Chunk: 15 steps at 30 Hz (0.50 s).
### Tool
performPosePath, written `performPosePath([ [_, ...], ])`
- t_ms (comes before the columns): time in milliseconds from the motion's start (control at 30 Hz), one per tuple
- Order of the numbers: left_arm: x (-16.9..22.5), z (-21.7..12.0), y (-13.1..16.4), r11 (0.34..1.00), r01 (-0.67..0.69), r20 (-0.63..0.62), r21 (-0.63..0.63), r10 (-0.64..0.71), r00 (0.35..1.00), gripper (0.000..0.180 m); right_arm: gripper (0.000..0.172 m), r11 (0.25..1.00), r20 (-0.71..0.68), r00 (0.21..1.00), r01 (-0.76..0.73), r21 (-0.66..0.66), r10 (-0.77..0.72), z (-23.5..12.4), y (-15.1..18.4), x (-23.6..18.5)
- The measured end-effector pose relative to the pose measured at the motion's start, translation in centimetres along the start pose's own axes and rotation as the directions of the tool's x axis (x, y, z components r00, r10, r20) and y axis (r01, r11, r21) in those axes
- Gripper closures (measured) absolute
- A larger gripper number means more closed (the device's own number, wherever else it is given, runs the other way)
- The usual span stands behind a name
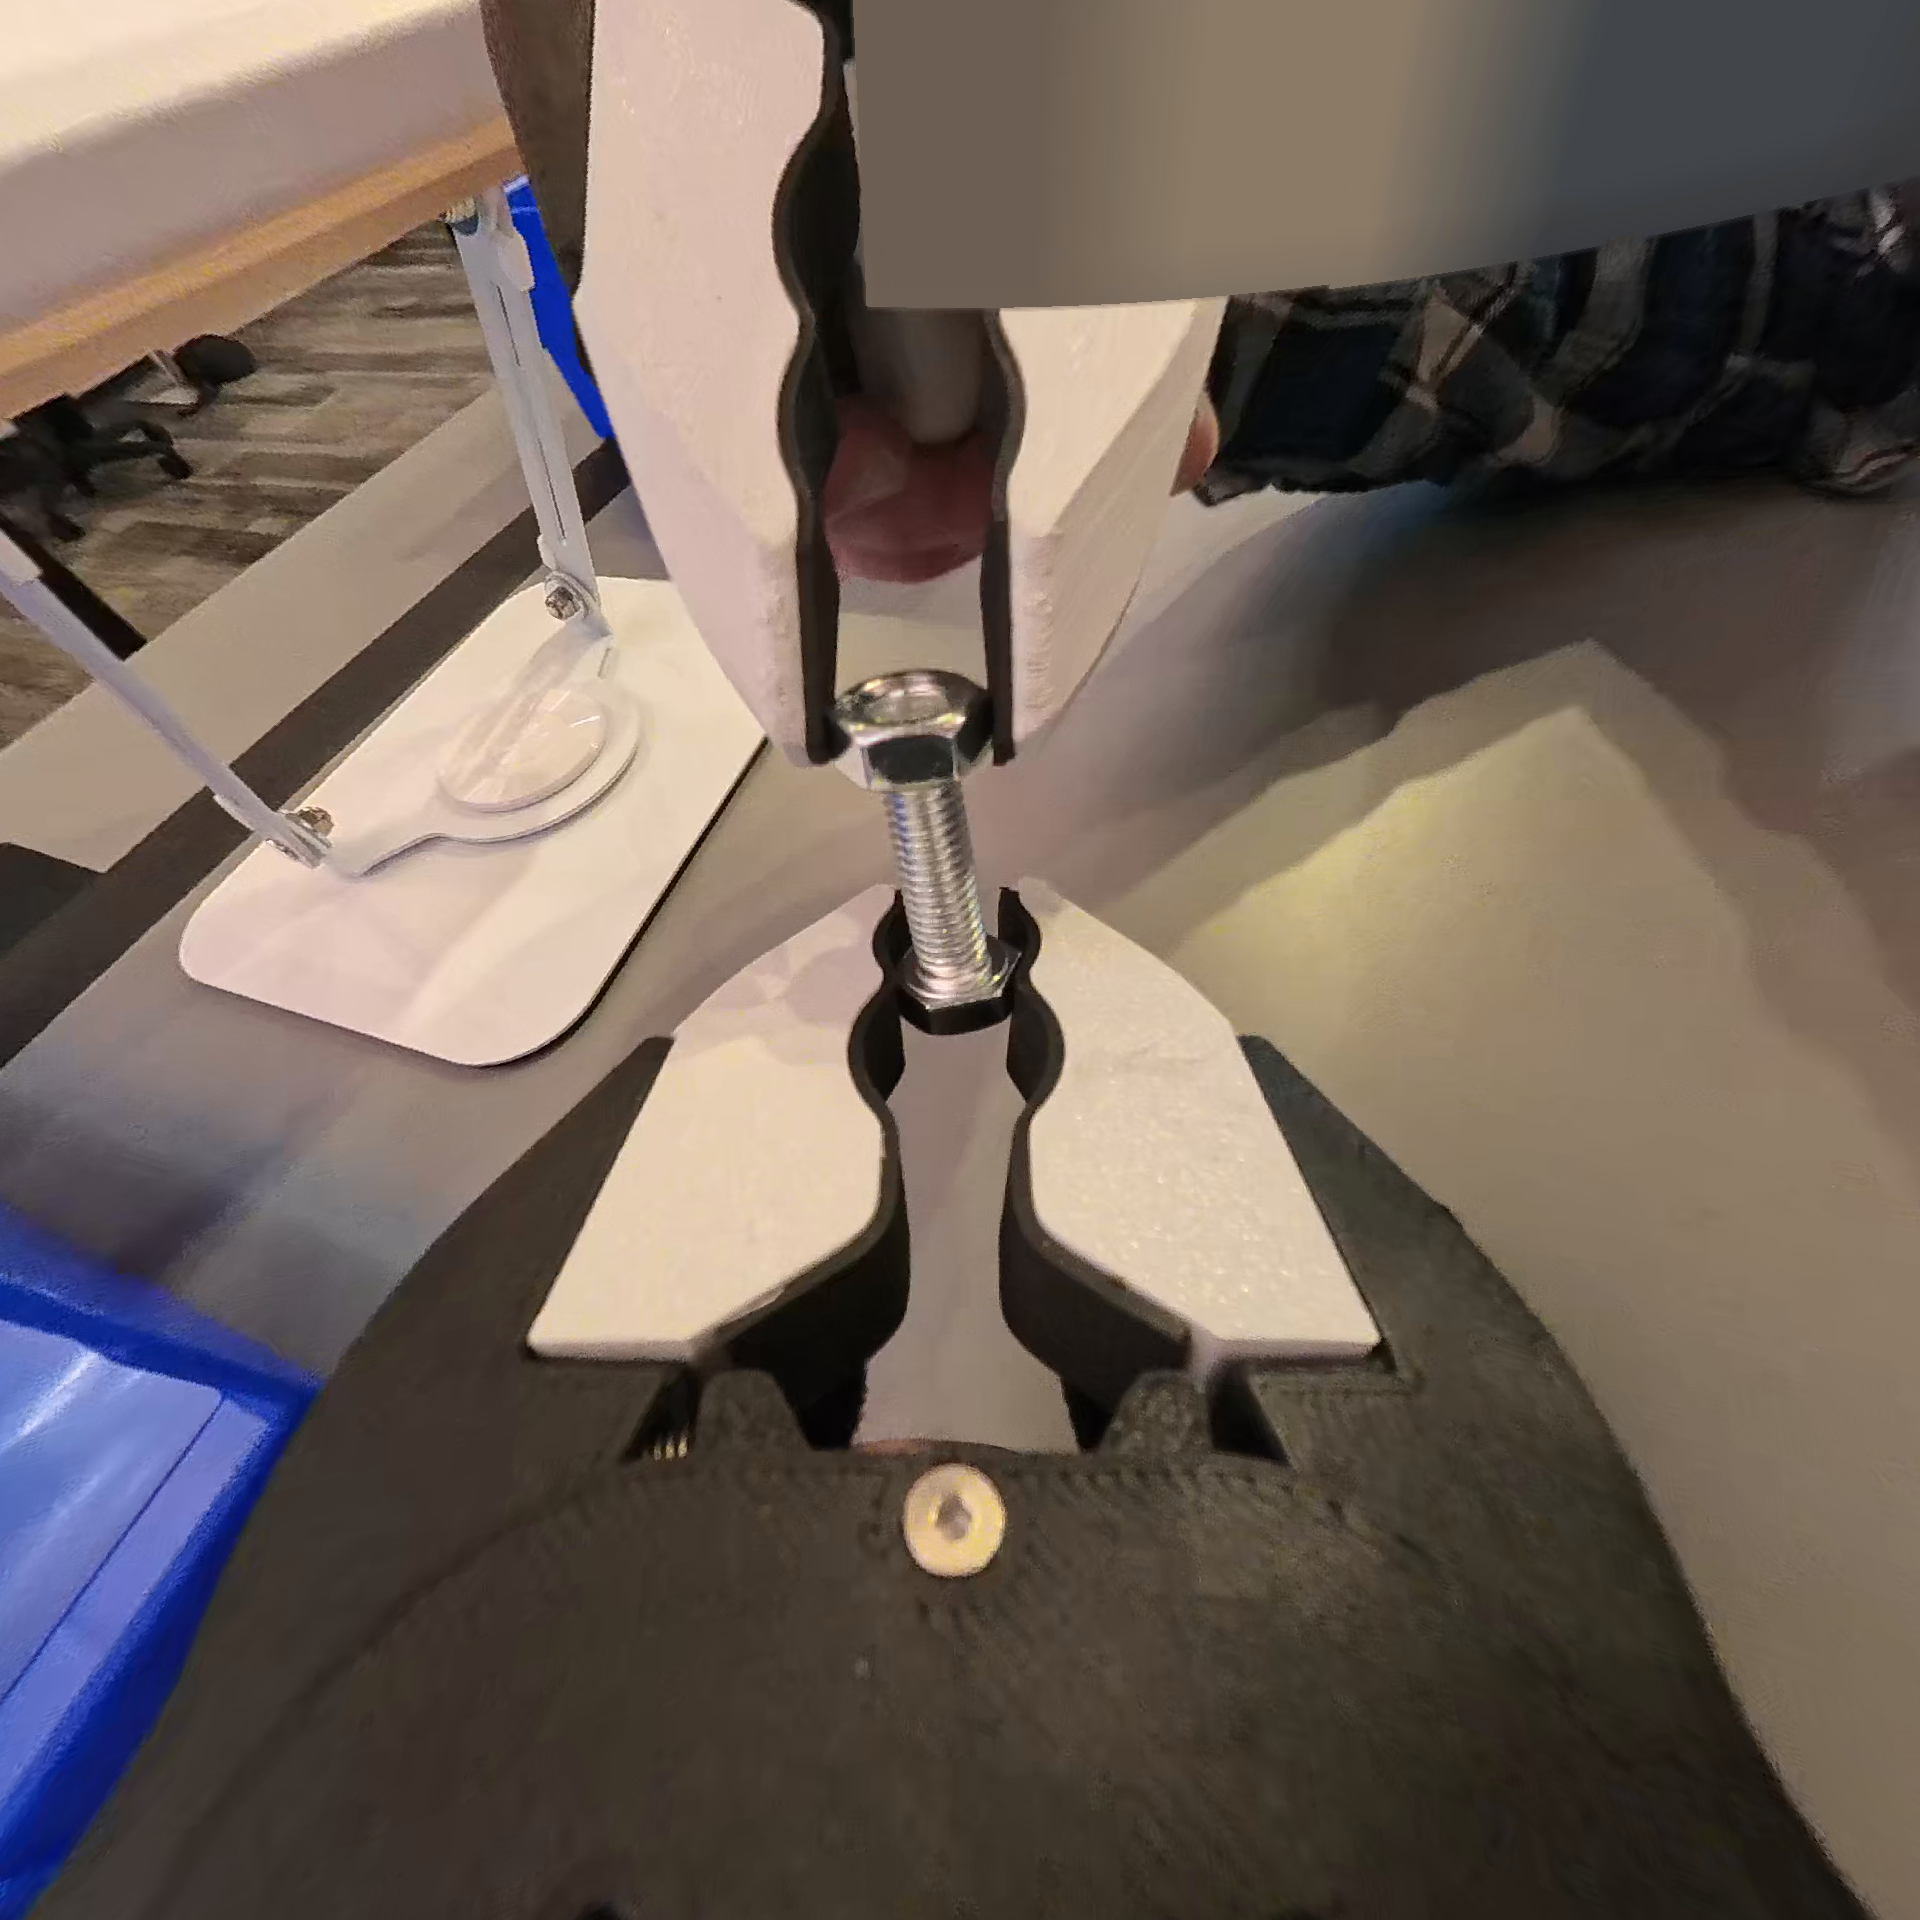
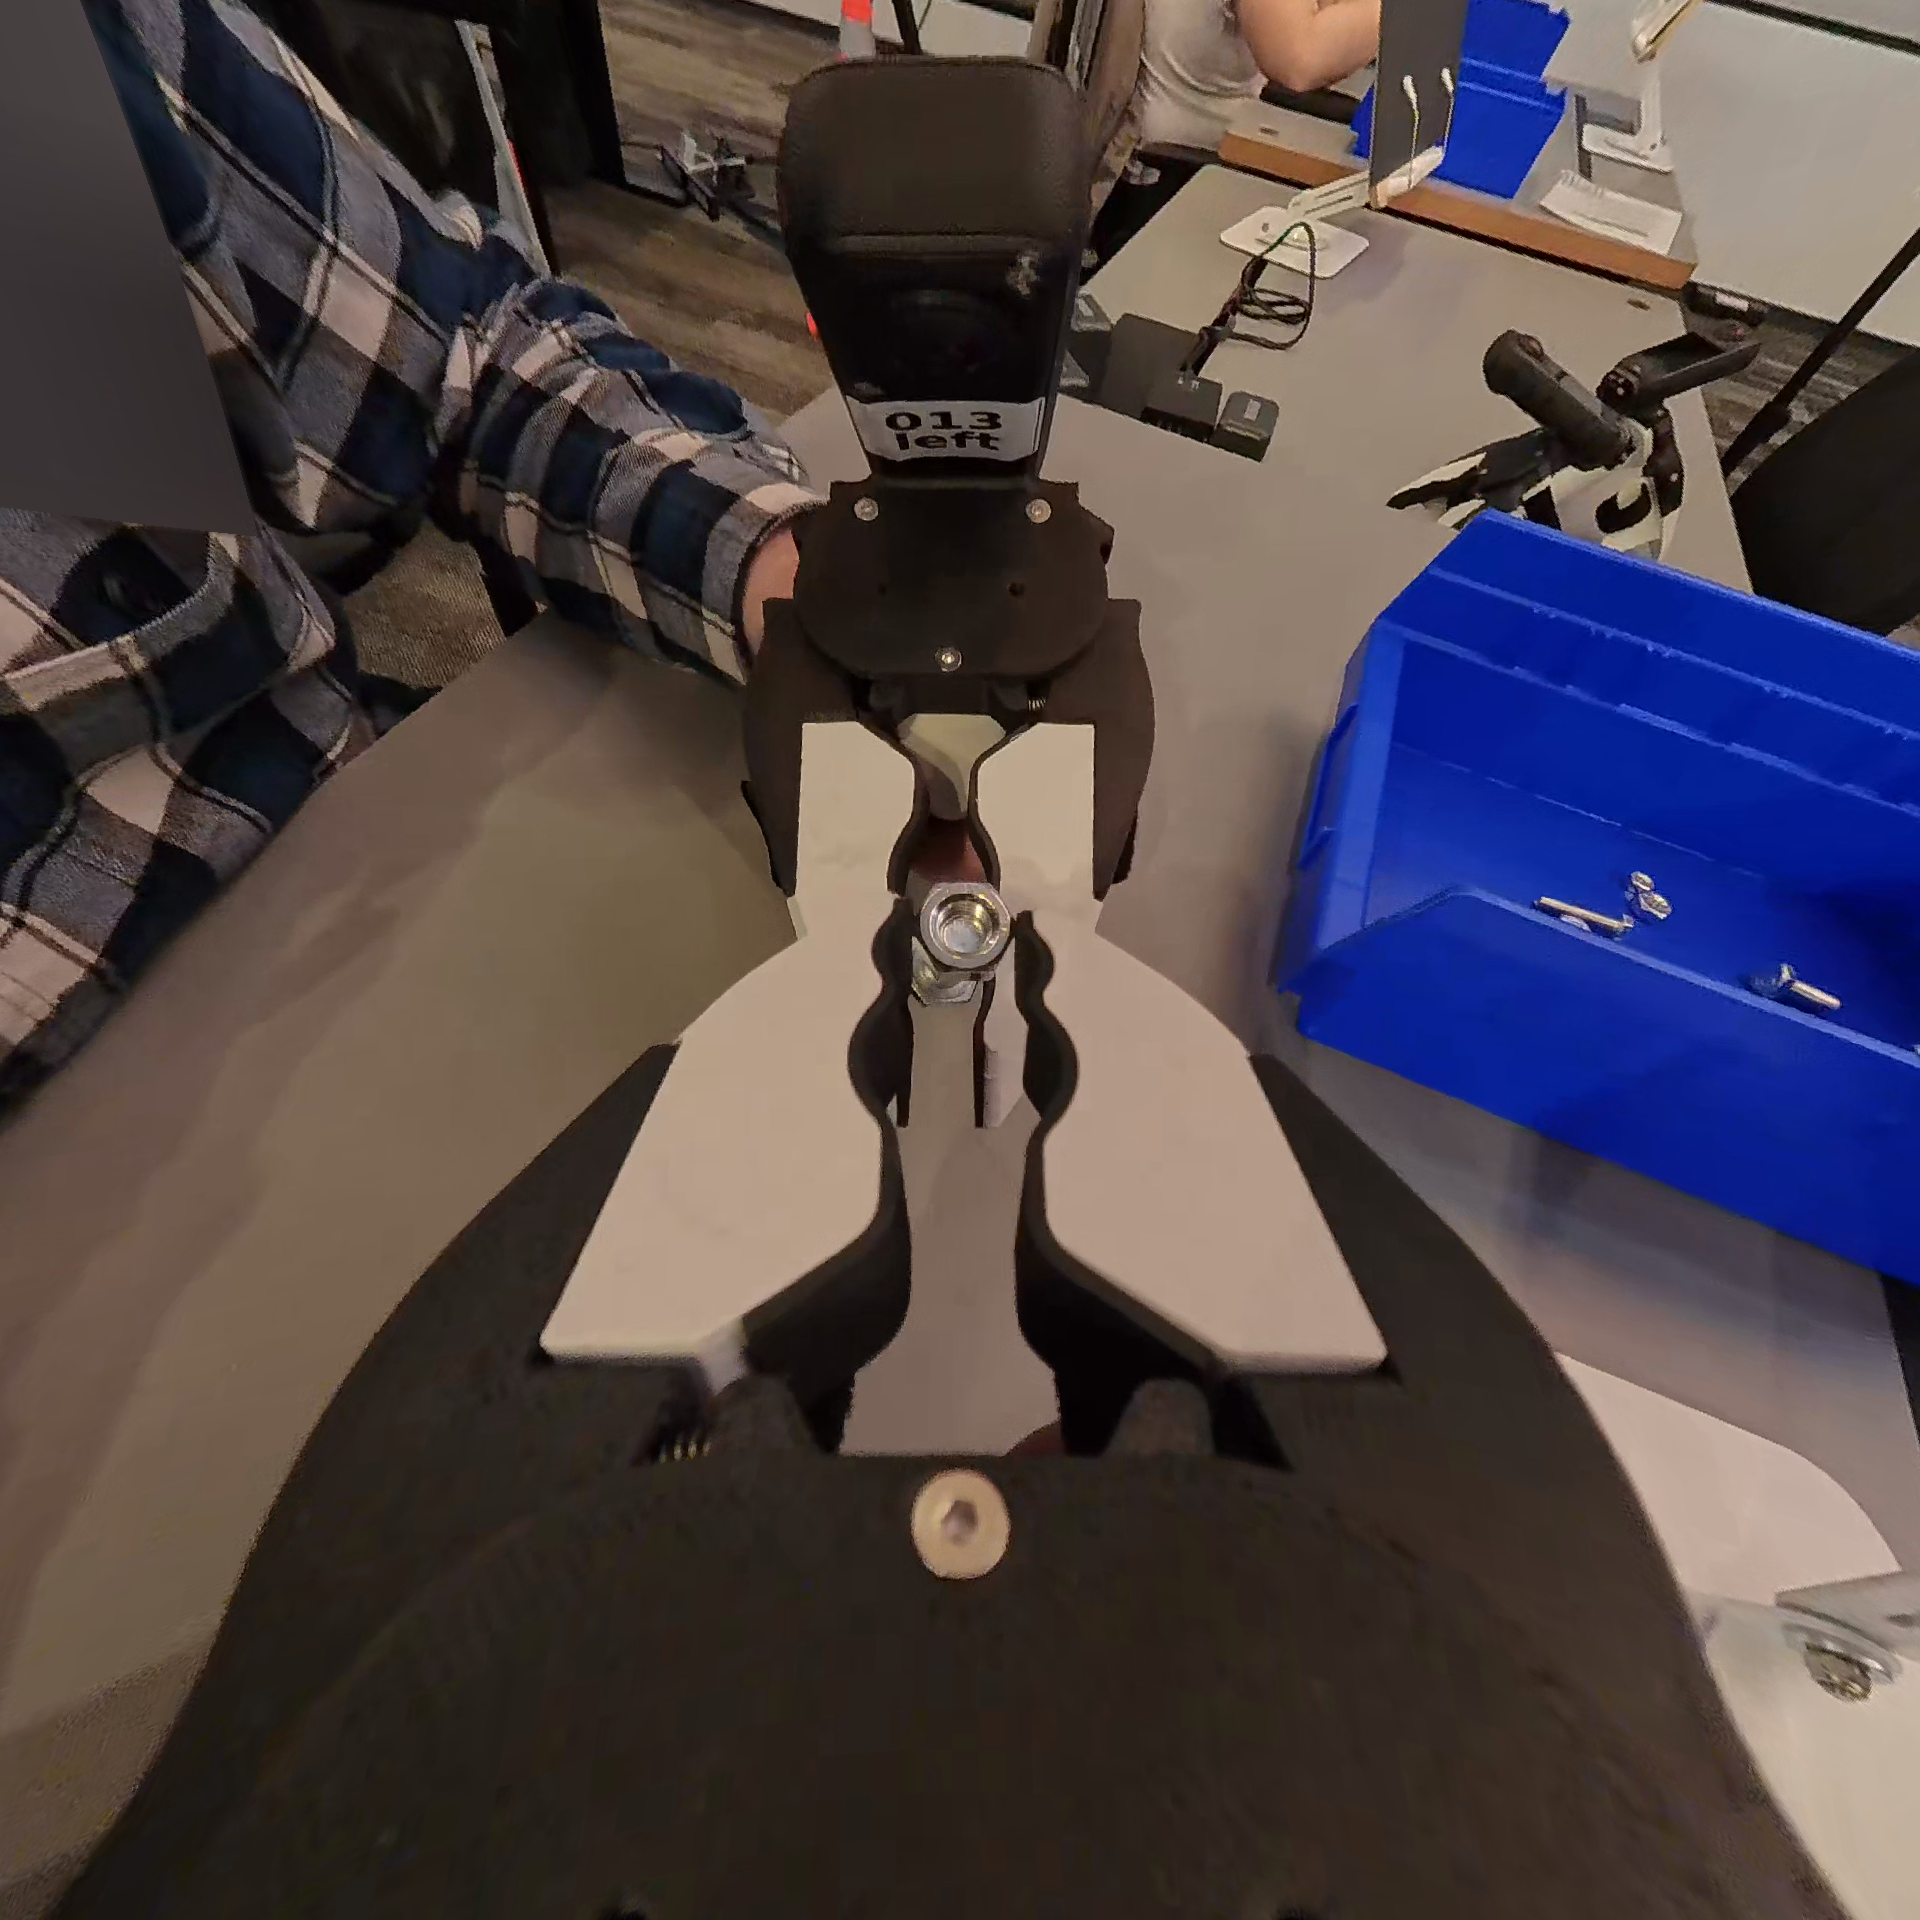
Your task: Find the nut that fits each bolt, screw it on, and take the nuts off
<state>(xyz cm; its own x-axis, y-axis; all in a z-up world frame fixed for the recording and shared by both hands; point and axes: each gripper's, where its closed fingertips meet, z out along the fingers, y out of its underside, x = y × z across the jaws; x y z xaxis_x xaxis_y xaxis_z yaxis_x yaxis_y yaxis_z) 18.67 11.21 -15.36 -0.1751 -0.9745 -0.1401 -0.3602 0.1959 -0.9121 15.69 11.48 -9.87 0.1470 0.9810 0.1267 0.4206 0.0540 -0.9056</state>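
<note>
Smooth grey table [image 2: 364, 1039], matte, with soft shadows. Nearest, the left gripper [image 1: 951, 982], white fingers lined with wavy black pads, is clamped on the hexagonal head of a shiny threaded steel bolt [image 1: 930, 883]. The right gripper [image 1: 909, 727] pinches a silver hex nut [image 1: 904, 722] sitting at the bolt's far end. Beside them a glossy blue plastic bin [image 2: 1558, 1039] holds loose hardware [image 2: 1621, 914]. A flat white stand base [image 1: 468, 883] lies beyond; farther off, more desks and patterned grey carpet [image 1: 312, 416].
</note>
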Motion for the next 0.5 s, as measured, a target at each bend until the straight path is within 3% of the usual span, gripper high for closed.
performPosePath([
  [500,-2.9,-0.4,1.1,0.997,-0.012,0.207,-0.077,0.027,0.978,0.165,0.153,0.991,-0.153,0.980,-0.124,0.052,0.131,0.7,0.4,2.1],
])
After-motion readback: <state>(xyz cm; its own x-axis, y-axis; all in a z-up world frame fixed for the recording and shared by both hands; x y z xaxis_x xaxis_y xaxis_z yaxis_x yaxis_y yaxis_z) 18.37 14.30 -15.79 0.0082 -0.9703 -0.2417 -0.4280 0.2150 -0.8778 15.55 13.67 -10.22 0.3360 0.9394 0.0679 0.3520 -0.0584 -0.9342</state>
